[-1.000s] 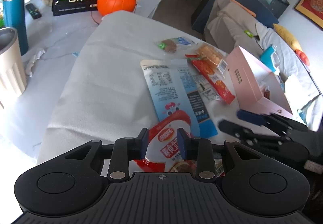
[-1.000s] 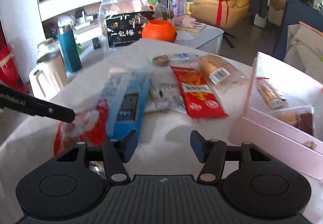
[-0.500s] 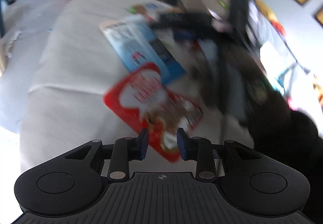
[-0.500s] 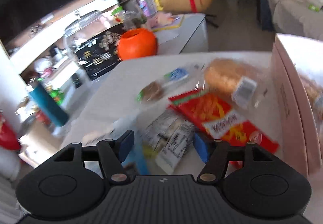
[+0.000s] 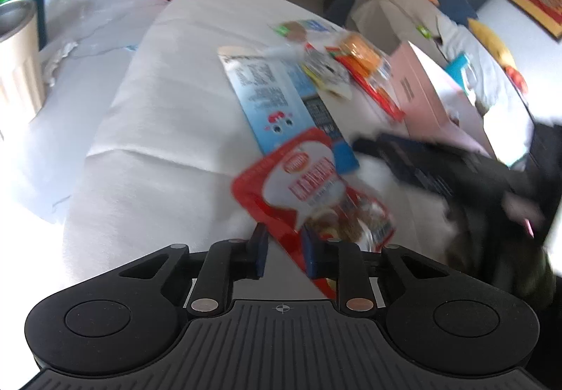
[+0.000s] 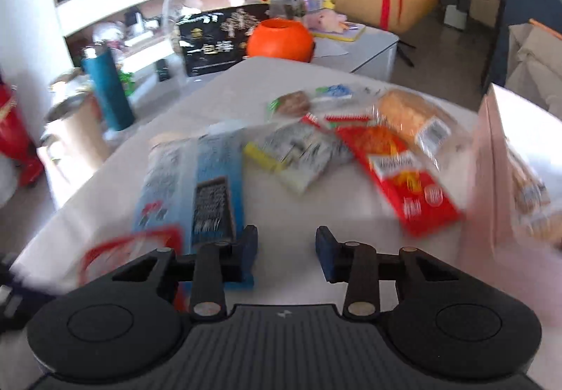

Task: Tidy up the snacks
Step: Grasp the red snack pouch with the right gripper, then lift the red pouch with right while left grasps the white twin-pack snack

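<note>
Between our left gripper's closing jaws sits the near corner of a red pouch; the pads look nearly on it, though blur keeps us from being sure they press yet. That pouch slants away to the right, its far end overlapping a long blue packet that lies flat on the white cloth.

Our right gripper hovers low over bare cloth with nothing between its jaws, which are also closing. Just left of its left finger lies the near end of the blue packet, and the red pouch shows blurred at the near left.

Farther out, a loose cluster waits: a yellow-edged grey packet, a red-orange bag, a clear-wrapped bun and a small brown snack at the far side. At the right edge stands an open pink box, with at least one wrapped item seemingly inside it.

We judge the job to be early: a little seems boxed, while six snacks remain on the cloth. Next, we would expect the red pouch to be carried right to the box. An orange bowl and a teal bottle sit beyond, apart from our work.
</note>
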